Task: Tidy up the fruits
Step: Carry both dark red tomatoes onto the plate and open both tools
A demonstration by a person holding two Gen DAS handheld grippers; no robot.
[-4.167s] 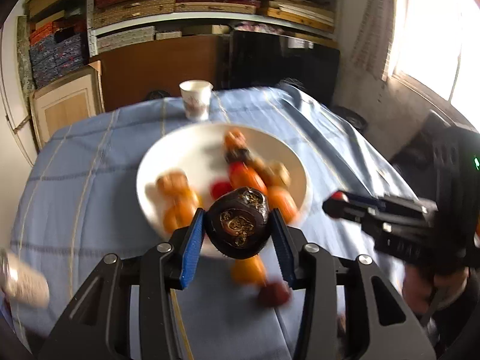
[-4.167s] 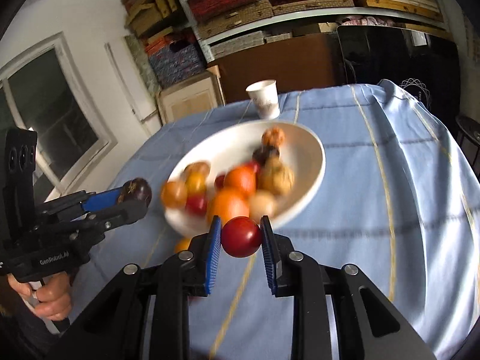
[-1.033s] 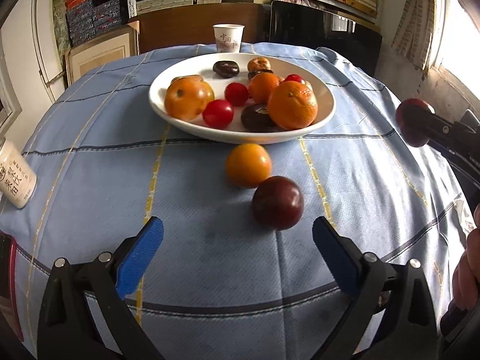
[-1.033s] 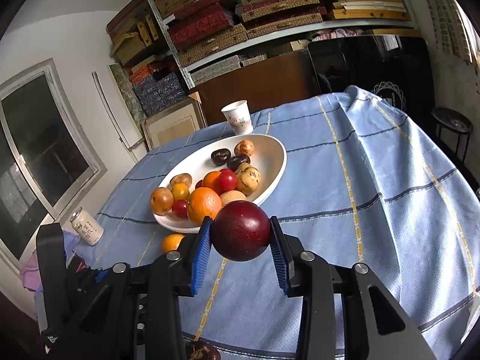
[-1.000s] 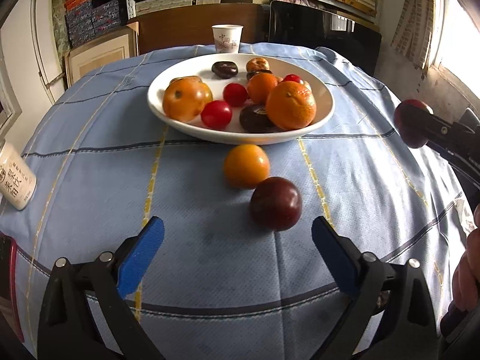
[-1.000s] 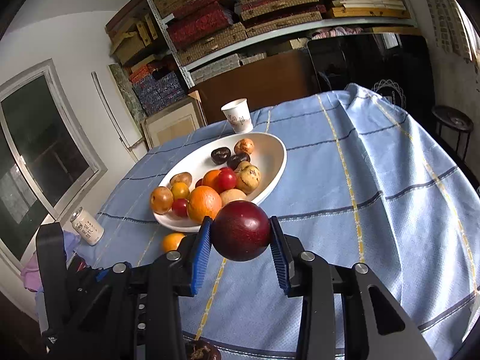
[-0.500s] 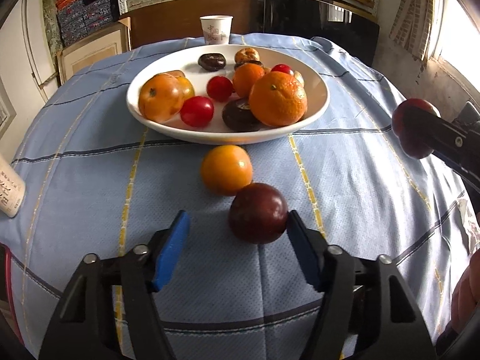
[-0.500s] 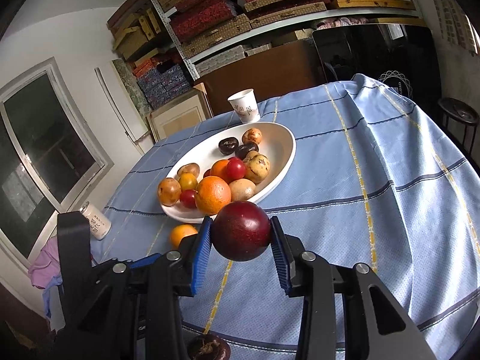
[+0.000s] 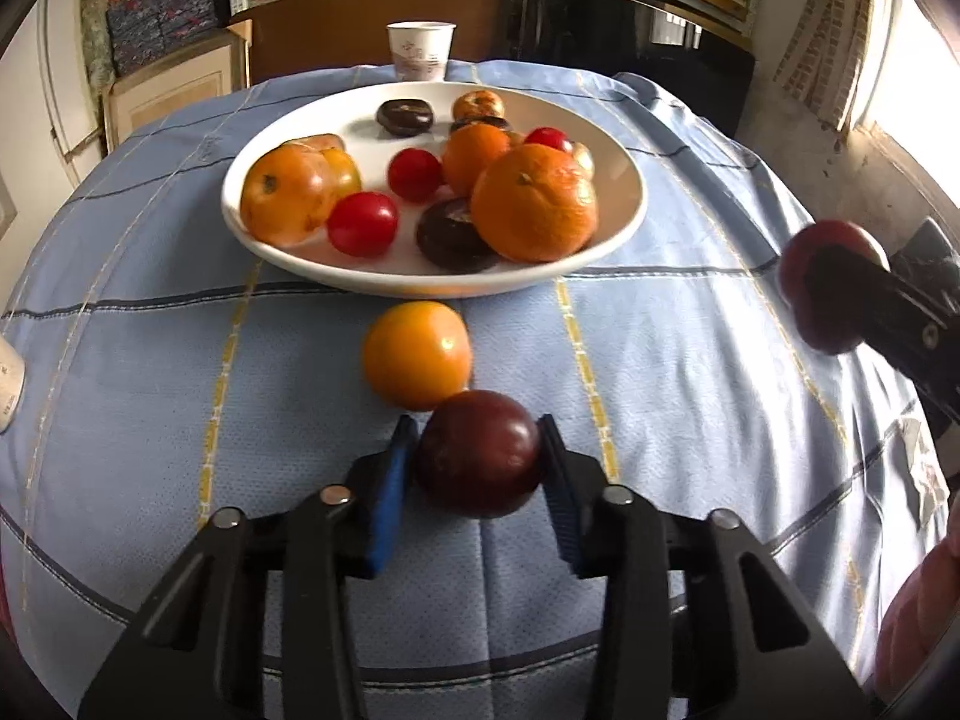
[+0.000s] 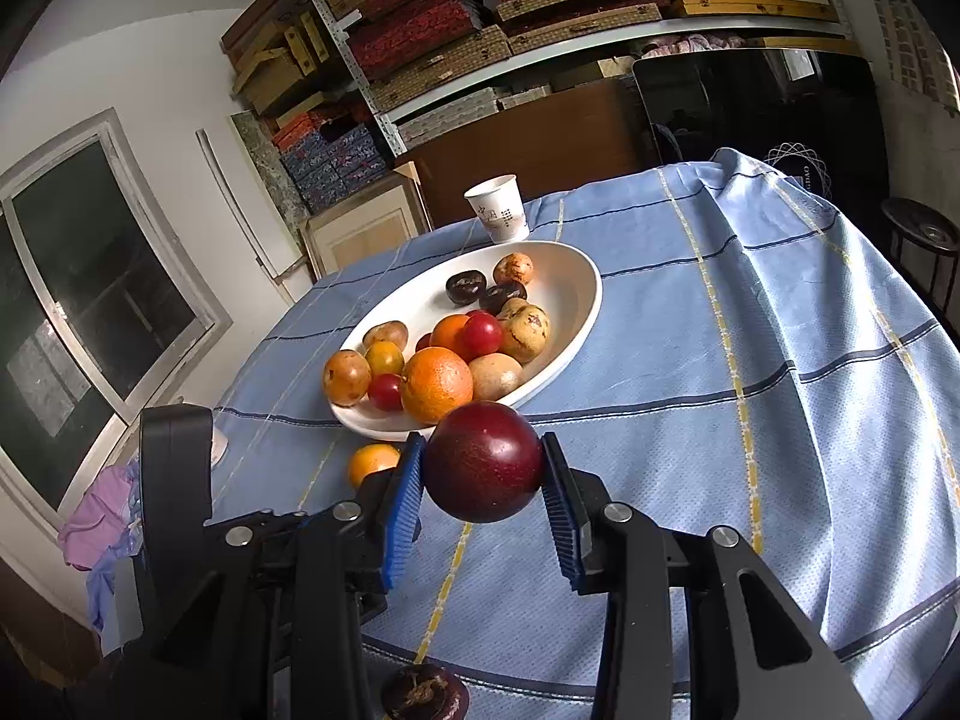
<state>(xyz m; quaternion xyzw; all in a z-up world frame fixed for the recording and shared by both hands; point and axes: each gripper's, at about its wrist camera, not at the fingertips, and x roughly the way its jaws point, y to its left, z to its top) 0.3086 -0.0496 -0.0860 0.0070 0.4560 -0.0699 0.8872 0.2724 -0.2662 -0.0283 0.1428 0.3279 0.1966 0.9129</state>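
On the blue tablecloth [image 9: 690,360], the left gripper [image 9: 480,468] clamps a dark plum [image 9: 478,461] just in front of a loose orange fruit [image 9: 416,353] near the white bowl [image 9: 624,210], while the right gripper [image 10: 483,480] grips a red plum [image 10: 483,461] raised above the cloth.
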